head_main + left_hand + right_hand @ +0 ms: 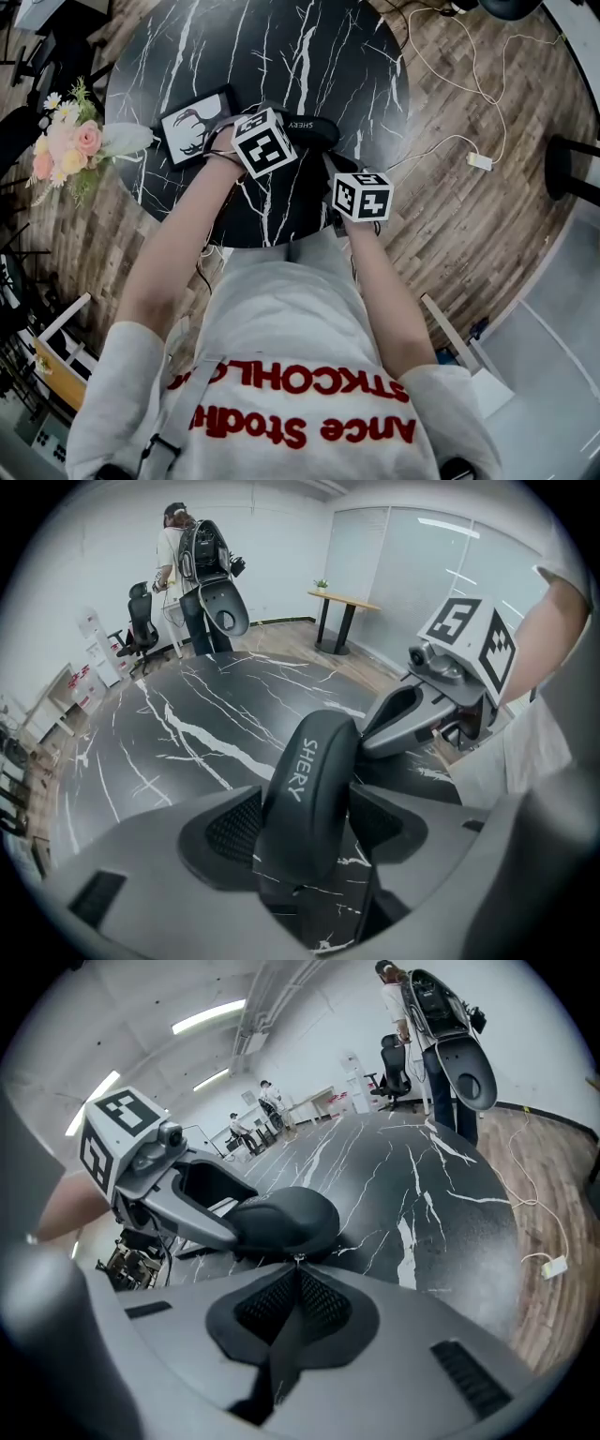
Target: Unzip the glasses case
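Left gripper (305, 829) has its mesh pads (234, 829) squeezing the smooth, rounded black case (314, 761) from both sides, down on the round black table (187, 733) with white marble veins. Right gripper (298, 1279) is pinched fully closed on the tiny metal zip pull (298, 1259) at the case's near end.

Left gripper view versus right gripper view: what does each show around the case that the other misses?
Left gripper view only: the SHERY lettering on the glasses case, and the pads of the left gripper pressing its sides. Right gripper view only: the right gripper shut on the small metal zip pull at the case's end, and a white charger on the floor. Both: the case, the marble table and a person with a backpack behind.
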Motion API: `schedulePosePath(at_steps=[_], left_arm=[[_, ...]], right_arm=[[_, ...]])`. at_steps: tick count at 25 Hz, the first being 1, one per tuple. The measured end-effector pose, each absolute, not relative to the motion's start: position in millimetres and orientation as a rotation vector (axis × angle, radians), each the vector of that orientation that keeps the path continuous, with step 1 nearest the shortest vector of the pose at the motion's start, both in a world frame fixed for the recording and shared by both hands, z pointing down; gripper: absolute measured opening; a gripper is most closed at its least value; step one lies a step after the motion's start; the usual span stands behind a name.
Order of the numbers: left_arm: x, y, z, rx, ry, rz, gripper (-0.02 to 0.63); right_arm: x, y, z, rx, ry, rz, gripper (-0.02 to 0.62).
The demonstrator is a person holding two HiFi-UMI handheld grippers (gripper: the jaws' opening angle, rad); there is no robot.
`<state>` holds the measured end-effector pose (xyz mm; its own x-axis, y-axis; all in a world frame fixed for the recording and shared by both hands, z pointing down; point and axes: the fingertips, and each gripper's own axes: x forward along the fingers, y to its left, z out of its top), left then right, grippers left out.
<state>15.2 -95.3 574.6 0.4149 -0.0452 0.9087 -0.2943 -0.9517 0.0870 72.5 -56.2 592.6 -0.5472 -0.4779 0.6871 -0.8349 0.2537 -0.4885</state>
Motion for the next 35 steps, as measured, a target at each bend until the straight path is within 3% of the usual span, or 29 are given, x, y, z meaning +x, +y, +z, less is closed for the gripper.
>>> schedulePosePath(at_steps=[18,25,29,32,35], left_arm=[[12,-84,579,2.585,-0.201,1.773,0.272],[1,-76,574,2.540,-0.404,1.584,0.293],[-17,-73,547,2.481,-0.699,1.294,0.291],[-23,-54,535,2.372,-0.755,1.076,0.226],[-20,-39,541,2.267,-0.790,1.017,0.218]], right_arm=[[106,-89,600,0.928,-2.016,0.692,0.015],[98,-54,598,0.786,-2.039,0.594,0.015],[87,-28,602,0.748,-2.051,0.570,0.015],[66,-9,603,0.664,-2.080,0.506,0.015],[37,10,604,0.532,-2.105,0.387,0.015]])
